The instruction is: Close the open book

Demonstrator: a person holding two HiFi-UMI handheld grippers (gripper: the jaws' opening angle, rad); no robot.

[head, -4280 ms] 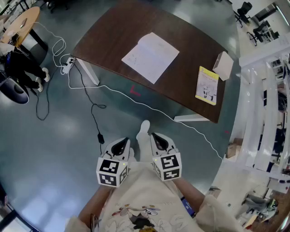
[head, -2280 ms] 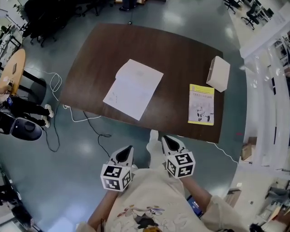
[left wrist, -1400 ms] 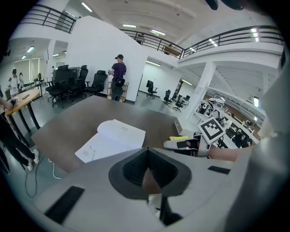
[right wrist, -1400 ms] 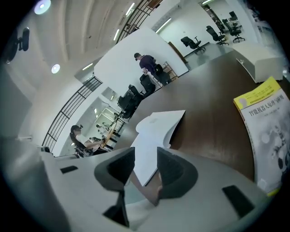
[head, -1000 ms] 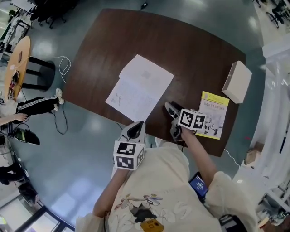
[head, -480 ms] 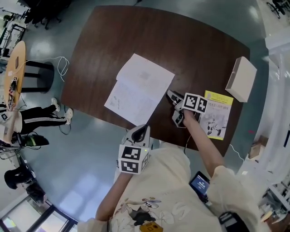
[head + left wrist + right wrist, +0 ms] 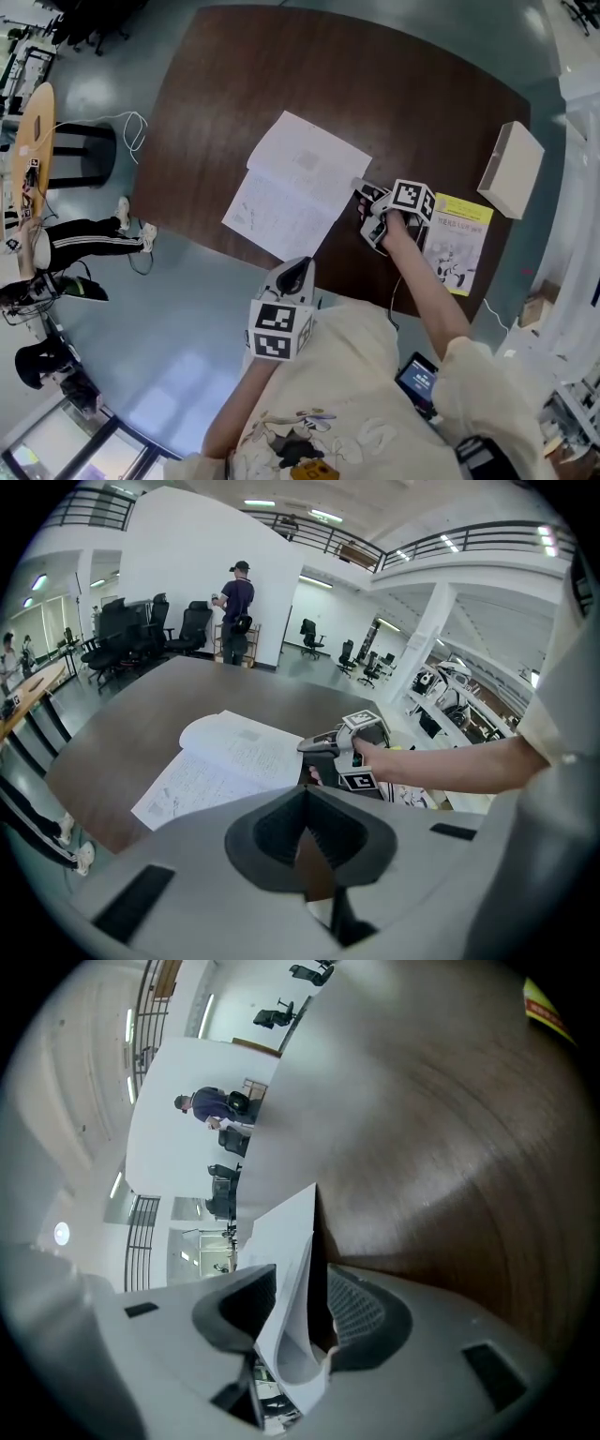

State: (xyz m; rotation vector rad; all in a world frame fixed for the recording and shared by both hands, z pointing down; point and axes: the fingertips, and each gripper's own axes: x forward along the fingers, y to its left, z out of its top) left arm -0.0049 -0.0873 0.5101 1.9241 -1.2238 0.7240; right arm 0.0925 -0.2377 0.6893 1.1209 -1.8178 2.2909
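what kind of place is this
Most likely a big open-plan office or lab hall: rolling office chairs stand in groups, a railed upper gallery runs above white walls, and a dark wooden table stands on an open floor.

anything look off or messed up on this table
Nothing is spilled or damaged. One oddity: the open book lies askew to the table edges, and its right page edge curls up off the wood between the opening jaws of the right gripper.
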